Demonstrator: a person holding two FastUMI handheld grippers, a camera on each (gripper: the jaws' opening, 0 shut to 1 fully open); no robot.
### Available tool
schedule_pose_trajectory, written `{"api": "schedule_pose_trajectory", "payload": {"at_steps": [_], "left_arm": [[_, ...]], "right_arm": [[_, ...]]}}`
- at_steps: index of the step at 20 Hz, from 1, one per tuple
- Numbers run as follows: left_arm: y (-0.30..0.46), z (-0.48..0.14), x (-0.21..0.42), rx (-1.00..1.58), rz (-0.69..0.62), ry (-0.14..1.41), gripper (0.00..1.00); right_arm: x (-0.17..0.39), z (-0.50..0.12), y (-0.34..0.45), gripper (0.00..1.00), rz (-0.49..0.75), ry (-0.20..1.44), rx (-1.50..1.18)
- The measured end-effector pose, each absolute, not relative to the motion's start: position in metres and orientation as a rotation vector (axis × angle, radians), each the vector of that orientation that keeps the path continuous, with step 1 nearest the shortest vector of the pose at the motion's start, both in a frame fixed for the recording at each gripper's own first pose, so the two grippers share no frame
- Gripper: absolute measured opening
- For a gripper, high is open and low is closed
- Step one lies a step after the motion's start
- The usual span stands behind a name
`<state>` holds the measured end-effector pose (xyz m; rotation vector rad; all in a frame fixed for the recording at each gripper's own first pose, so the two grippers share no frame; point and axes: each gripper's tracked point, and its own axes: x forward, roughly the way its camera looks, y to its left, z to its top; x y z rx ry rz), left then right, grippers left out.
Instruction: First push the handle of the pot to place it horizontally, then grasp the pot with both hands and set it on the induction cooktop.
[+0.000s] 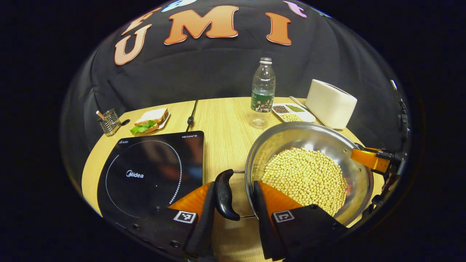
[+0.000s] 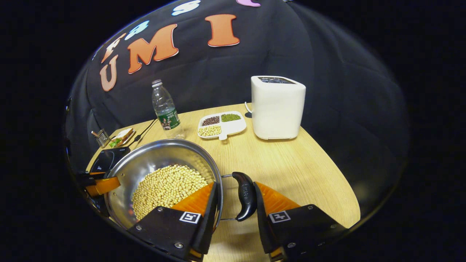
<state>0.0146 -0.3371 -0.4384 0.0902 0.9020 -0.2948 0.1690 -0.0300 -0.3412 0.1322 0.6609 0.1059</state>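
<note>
While tabled, pot [image 1: 309, 145] (steel) holds soybeans [image 1: 305, 178]

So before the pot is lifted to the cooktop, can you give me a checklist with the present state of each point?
1. Left gripper around its pot handle: ok, the handle sits between the fingers, one finger touching it, the other with a gap.
2. Right gripper around its handle: ok, between the fingers, not yet clamped.
3. Both grips firm: not ok, the jaws are open.
4. Handles level: cannot tell.
5. Cooktop free of things: ok, its surface is bare, right beside the pot.
6. Beans safe from spilling: ok for now, they lie well below the rim; keep the pot level.
</note>
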Motion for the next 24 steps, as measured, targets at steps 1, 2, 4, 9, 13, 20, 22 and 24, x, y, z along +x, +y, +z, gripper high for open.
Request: {"api": "schedule_pose_trajectory", "payload": {"at_steps": [1, 2, 4, 9, 13, 20, 22, 24], "left_arm": [[-0.338, -0.439, 0.011, 0.08, -0.305, 0.912, 0.56], [-0.339, -0.439, 0.009, 0.073, -0.309, 0.919, 0.62], [-0.336, -0.438, 0.003, 0.068, -0.312, 0.952, 0.59], [-0.322, -0.416, 0.005, 0.059, -0.318, 0.924, 0.59], [-0.305, -0.395, 0.007, 0.036, -0.313, 0.898, 0.62], [-0.256, -0.361, 0.017, 0.018, -0.279, 0.86, 0.55], [-0.238, -0.355, 0.019, 0.019, -0.267, 0.855, 0.61], [-0.22, -0.352, 0.021, 0.005, -0.251, 0.856, 0.59]], "right_arm": [[0.166, -0.338, -0.03, 0.54, 0.098, 0.662, 0.141], [0.163, -0.335, -0.031, 0.54, 0.093, 0.656, 0.132], [0.159, -0.329, -0.029, 0.53, 0.083, 0.651, 0.114], [0.146, -0.308, -0.02, 0.53, 0.081, 0.646, 0.133], [0.141, -0.281, -0.004, 0.53, 0.091, 0.616, 0.124], [0.137, -0.244, 0.041, 0.53, 0.128, 0.577, 0.128], [0.134, -0.238, 0.056, 0.53, 0.142, 0.572, 0.121], [0.133, -0.232, 0.074, 0.53, 0.156, 0.567, 0.107]]}}
